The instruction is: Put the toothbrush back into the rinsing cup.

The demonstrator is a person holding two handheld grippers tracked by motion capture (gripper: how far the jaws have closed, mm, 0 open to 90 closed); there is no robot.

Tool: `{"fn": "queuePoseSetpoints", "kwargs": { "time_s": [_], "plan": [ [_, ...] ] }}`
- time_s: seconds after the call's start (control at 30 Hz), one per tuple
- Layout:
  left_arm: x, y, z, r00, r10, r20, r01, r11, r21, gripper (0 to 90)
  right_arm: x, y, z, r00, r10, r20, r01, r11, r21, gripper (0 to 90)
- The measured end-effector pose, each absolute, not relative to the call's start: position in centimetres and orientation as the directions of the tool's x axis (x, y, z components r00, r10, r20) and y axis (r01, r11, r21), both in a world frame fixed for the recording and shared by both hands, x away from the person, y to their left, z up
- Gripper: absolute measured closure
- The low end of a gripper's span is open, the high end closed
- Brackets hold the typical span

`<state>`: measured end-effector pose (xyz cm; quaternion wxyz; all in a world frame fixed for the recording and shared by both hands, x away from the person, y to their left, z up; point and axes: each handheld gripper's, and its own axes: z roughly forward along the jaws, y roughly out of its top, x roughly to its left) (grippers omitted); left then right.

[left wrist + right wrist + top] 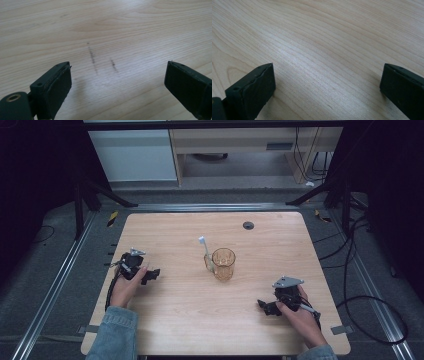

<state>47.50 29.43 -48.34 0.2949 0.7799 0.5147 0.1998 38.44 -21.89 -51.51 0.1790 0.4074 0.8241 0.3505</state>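
Amber glass cup [223, 263] stands mid-table with a toothbrush [206, 254] leaning in it. Left gripper [152, 275] and right gripper [263, 306] rest well apart from it on the wooden table [170, 320], jaws spread wide, holding nothing.

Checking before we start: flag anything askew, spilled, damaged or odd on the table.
Nothing spilled or broken. The cup stands upright with the toothbrush leaning in it. Only oddity: short dark scuff marks on the table ahead of the open left gripper.
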Motion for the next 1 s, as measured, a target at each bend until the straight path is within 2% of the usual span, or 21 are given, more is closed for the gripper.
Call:
{"fn": "queuePoseSetpoints", "kwargs": {
  "time_s": [0.23,0.7,1.0],
  "plan": [
    [47.6,29.7,-49.1,0.383,0.921,0.065,0.651,-0.32,0.688,7.1,38.4,-21.9,-51.5,-0.606,0.796,-0.009,0.545,0.423,0.724,0.4],
    [48.0,30.1,-50.4,0.374,0.927,0.042,0.654,-0.296,0.697,6.6,38.4,-21.9,-51.5,-0.606,0.795,-0.007,0.545,0.423,0.724,0.4],
    [48.1,30.3,-50.8,0.361,0.932,0.023,0.651,-0.27,0.71,0.0,38.4,-21.9,-51.5,-0.609,0.793,-0.009,0.543,0.425,0.724,0.5]
  ]
}}
